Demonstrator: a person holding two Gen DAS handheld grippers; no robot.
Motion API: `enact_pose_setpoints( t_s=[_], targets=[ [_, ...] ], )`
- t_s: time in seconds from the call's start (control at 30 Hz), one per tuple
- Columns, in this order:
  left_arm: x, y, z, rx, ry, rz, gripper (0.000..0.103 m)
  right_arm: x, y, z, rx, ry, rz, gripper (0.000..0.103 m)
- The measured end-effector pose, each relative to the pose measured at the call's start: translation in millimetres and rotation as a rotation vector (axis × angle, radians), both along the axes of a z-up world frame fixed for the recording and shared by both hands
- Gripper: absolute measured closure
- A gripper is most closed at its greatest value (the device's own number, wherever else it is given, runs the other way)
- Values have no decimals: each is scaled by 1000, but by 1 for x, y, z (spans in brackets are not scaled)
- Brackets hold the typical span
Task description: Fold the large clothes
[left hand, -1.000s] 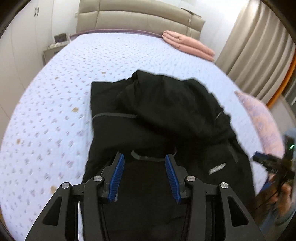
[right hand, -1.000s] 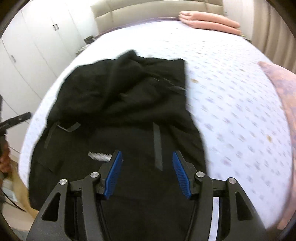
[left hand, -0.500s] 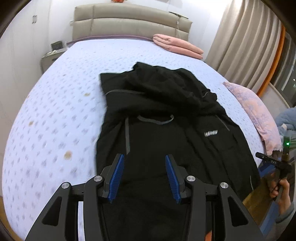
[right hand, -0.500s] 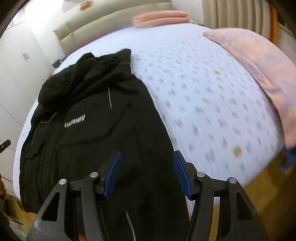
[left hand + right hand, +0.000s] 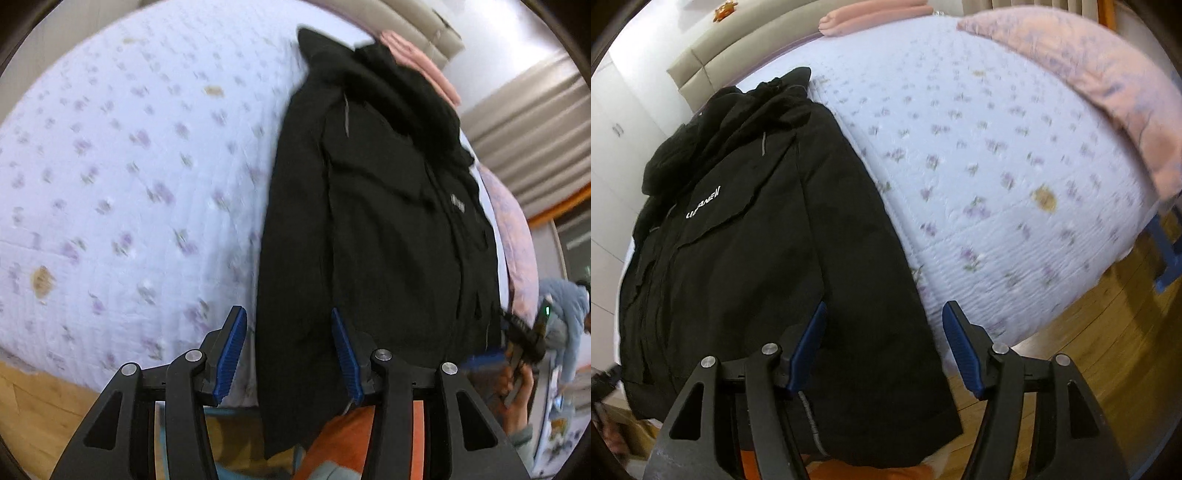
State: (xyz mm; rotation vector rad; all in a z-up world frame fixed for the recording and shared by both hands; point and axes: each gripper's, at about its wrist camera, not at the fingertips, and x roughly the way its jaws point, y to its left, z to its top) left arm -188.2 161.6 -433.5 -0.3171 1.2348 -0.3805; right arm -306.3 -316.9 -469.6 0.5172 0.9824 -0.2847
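Now left gripper (image 5: 286, 350) jaws apart, nothing clamped, poised over hem corner of black jacket (image 5: 376, 221). Right gripper (image 5: 882, 347) jaws just been opening, apart, jacket's other hem edge in the gap, pads not pressing. Jacket spread lengthwise on floral bedspread (image 5: 997, 177), hem hanging over bed's foot edge. Pink pillow (image 5: 1089, 85) at bed's side. Wood floor (image 5: 1108, 350) below.
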Motion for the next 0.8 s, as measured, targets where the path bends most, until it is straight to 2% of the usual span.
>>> enact_pose_setpoints(
  t_s=[0.07,0.13,0.2,0.33,0.5,0.57,0.6,0.63,0.67,0.7,0.73,0.8],
  targets=[
    [-4,-5,-6,0,5,-17,53,-1,1,-1,14,-3,5,35],
    [-6,-13,-13,-11,27,-50,47,-3,3,0,26,-7,24,35],
    [-11,-22,-13,28,2,-73,45,-7,7,0,25,-2,60,40],
    [-13,-38,-10,104,-29,-121,43,-11,17,1,-21,36,119,40],
    [-12,-43,-12,94,-14,-132,42,-17,15,-5,43,28,121,39],
    [-14,-47,-13,100,-17,-142,42,-18,19,-4,36,28,131,40],
    [-16,-47,-13,104,-21,-144,43,-18,22,-3,23,33,139,45],
    [-17,-51,-11,106,-32,-145,56,-18,27,-1,-6,40,146,51],
    [-19,-54,-9,101,-47,-150,81,-20,30,1,-20,43,150,68],
    [-19,-58,-6,103,-56,-150,91,-22,35,6,-28,29,162,79],
    [-19,-60,-1,100,-69,-148,92,-23,37,12,-31,13,165,85],
    [-18,-62,12,73,-104,-141,93,-26,43,27,-52,-8,159,89]
  ],
)
